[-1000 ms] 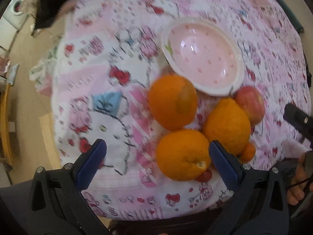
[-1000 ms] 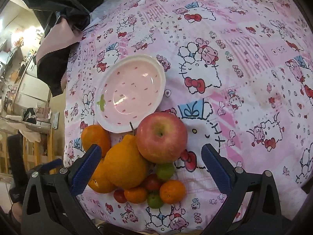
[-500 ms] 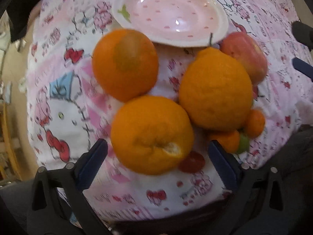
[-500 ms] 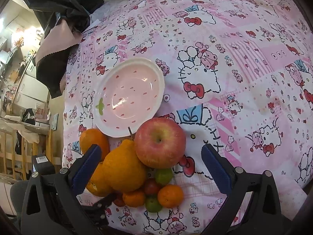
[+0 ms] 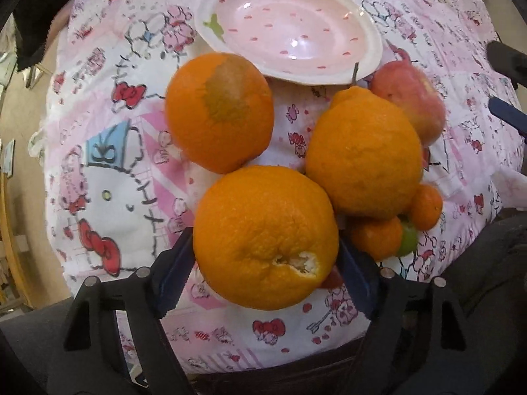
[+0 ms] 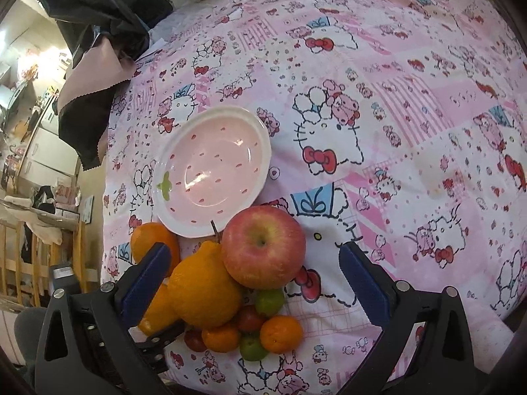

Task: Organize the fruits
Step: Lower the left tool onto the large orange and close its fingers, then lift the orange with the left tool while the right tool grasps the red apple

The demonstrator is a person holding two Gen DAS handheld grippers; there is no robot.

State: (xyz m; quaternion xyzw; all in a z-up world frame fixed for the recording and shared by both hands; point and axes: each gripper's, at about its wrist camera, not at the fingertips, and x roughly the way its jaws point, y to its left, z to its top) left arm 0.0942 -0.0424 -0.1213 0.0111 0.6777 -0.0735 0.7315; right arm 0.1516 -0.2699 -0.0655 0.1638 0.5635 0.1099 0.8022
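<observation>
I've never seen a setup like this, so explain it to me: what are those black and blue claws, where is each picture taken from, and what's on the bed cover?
A person holds a two-finger gripper in each hand; a camera on each looks along its blue pads. In the left camera's picture, the left gripper is closing around a large orange. In the right camera's picture, the right gripper stands open above a red apple, holding nothing. On the patterned cover lie an empty pink plate, more oranges and a few small fruits.
</observation>
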